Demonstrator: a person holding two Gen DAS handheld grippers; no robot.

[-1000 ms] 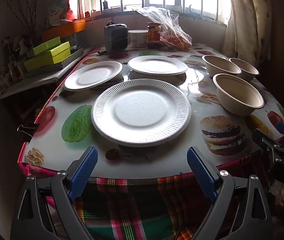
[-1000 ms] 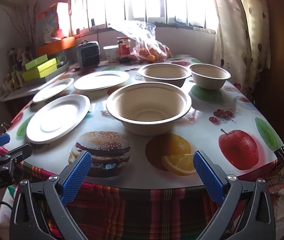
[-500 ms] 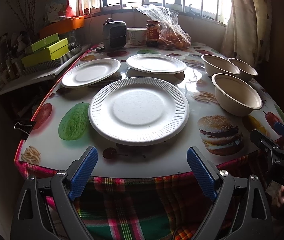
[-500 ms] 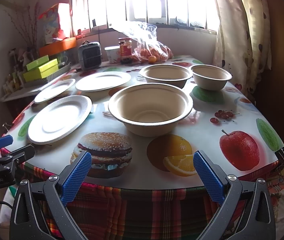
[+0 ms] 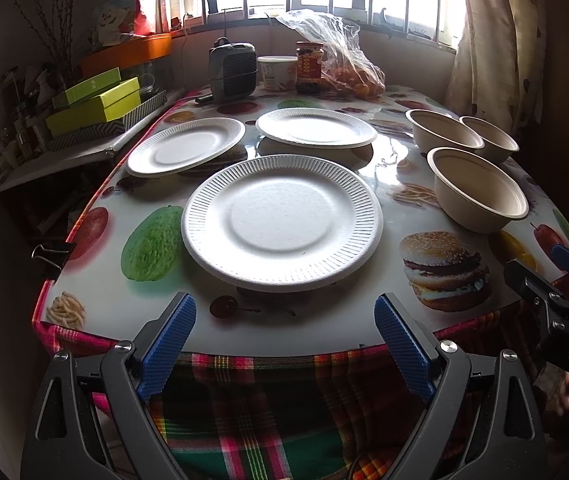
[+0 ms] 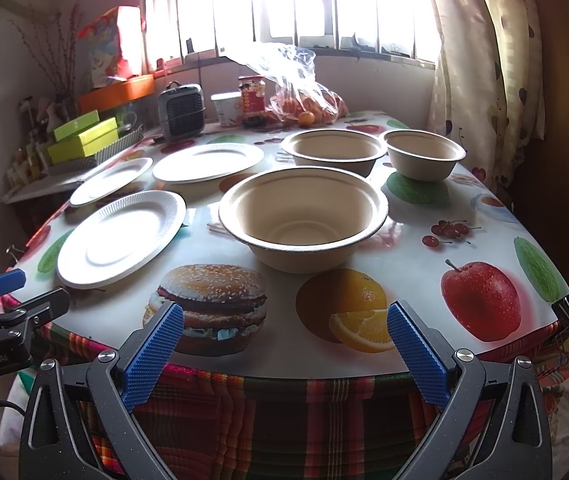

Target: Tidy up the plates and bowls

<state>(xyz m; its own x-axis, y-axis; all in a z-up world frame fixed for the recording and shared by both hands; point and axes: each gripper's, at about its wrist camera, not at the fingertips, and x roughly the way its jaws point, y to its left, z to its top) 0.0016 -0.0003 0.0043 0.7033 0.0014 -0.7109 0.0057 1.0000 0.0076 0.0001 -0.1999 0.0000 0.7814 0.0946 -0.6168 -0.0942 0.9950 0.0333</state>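
1. Left gripper: fingers spread wide, holding nothing, poised off the near table edge and facing the nearest plate. Bring one finger under its raised rim and one above; the plate looks thin and light, so pinch gently.
2. Plates, three, white, ribbed: the nearest at centre front, the left plate behind it, the far plate beyond. All lie apart and unstacked on the fruit-print table. Stack them in one pile on the left half.
3. Bowls, three, beige: the nearest bowl in front, the middle bowl and the far bowl behind it, just beside each other. Nest them upright.
4. Right gripper: fingers spread wide, empty, short of the table edge, facing the nearest bowl. Grip its wall at the rim, one finger inside.
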